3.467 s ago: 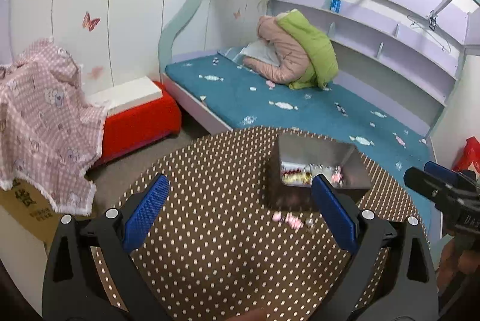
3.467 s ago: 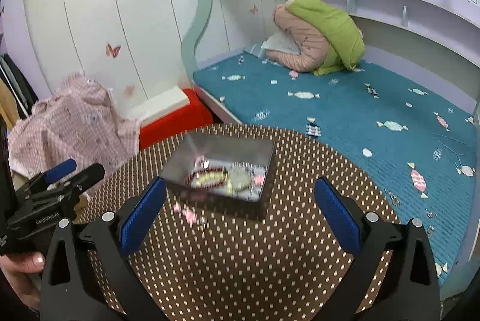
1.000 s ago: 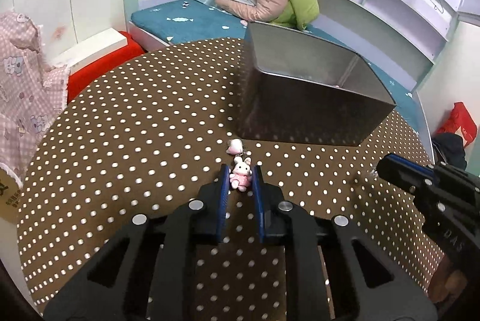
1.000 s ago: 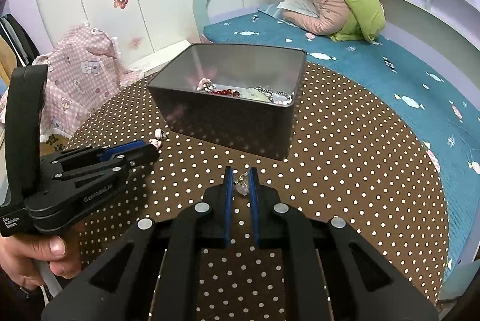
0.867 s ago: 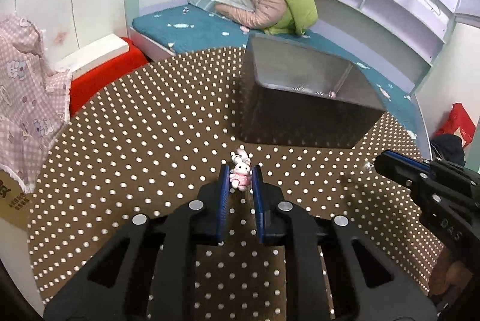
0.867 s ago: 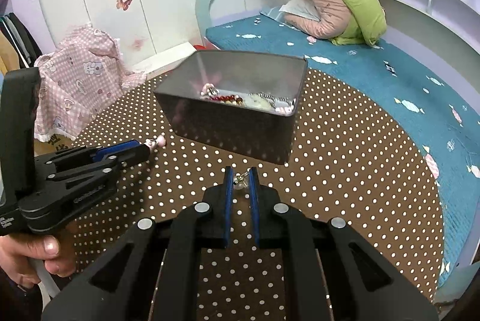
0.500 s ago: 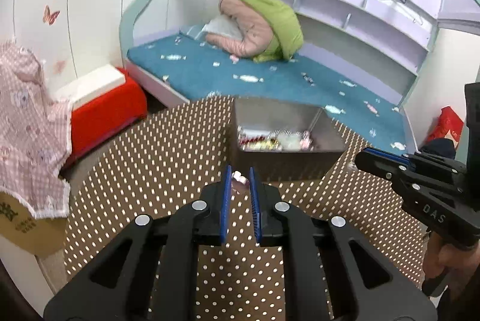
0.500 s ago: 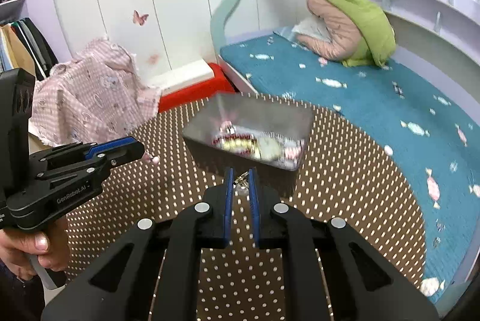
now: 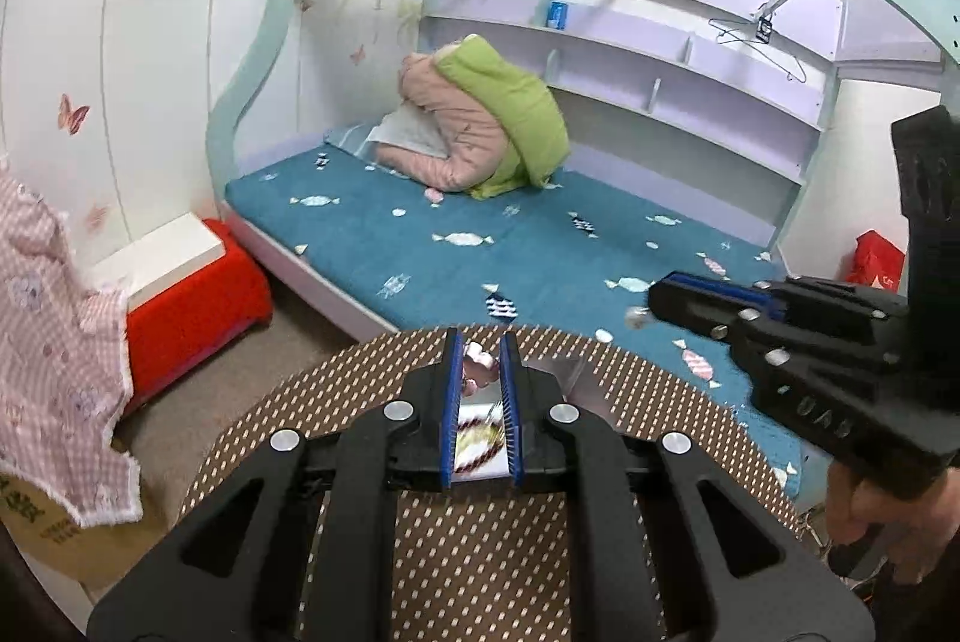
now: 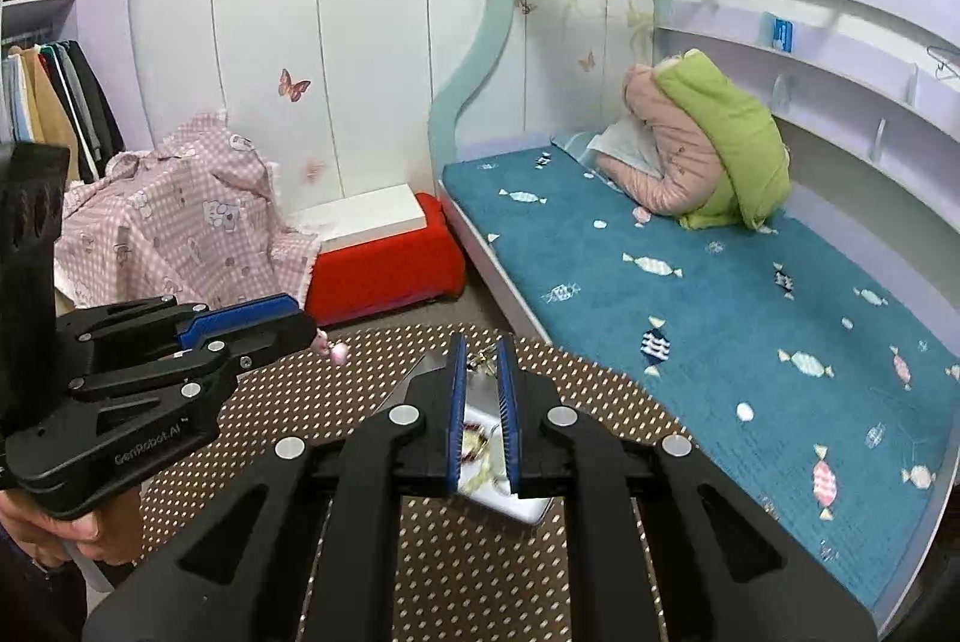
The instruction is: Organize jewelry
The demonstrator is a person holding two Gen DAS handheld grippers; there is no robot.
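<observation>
The small pink bunny charm (image 9: 478, 365) sits pinched in the left gripper (image 9: 478, 372) above the grey metal box (image 9: 570, 375); right of it, the right gripper (image 10: 480, 366) clamps a small metallic trinket (image 10: 480, 359) over the box's near rim.

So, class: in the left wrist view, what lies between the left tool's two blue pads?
In the left wrist view, the left tool is shut on a small pink charm near its tips; lower in the gap, the jewelry box shows through.

Butterfly-decorated white wall (image 10: 270, 42), teal bed (image 9: 480, 234), red bench (image 10: 384, 258).
</observation>
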